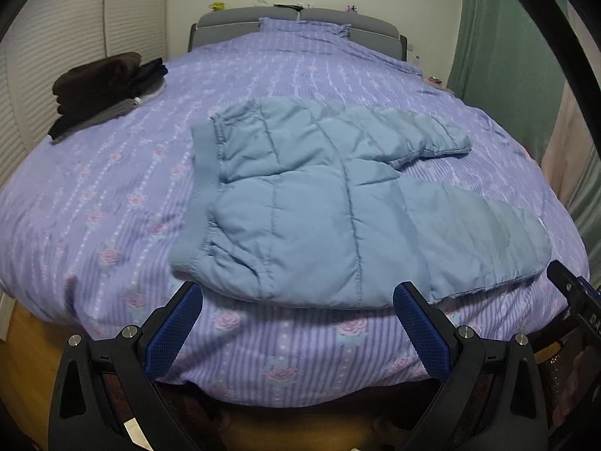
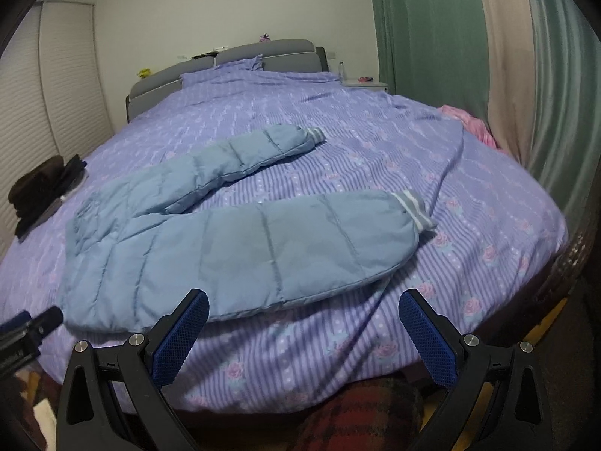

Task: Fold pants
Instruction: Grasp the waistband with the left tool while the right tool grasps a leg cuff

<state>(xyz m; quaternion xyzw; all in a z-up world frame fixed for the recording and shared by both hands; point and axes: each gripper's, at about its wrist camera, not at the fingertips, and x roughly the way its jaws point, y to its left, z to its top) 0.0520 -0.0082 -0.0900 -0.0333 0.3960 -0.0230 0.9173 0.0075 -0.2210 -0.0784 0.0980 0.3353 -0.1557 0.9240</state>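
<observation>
Light blue quilted pants [image 1: 319,203] lie spread flat on the purple flowered bed cover [image 1: 112,195], waistband to the left, two legs running right. In the right wrist view the pants [image 2: 233,248] show both legs apart, each ending in a striped cuff [image 2: 417,206]. My left gripper [image 1: 296,300] is open and empty at the near edge of the pants by the waist end. My right gripper [image 2: 304,308] is open and empty just short of the near leg's edge. The right gripper's tip shows in the left view [image 1: 571,285].
A pile of dark folded clothes [image 1: 105,90] sits at the bed's far left. Grey headboard [image 1: 296,18] and pillow at the back. Green curtains [image 2: 432,37] on the right. A pink cloth [image 2: 469,120] lies at the bed's right edge. White slatted doors [image 1: 45,56] stand left.
</observation>
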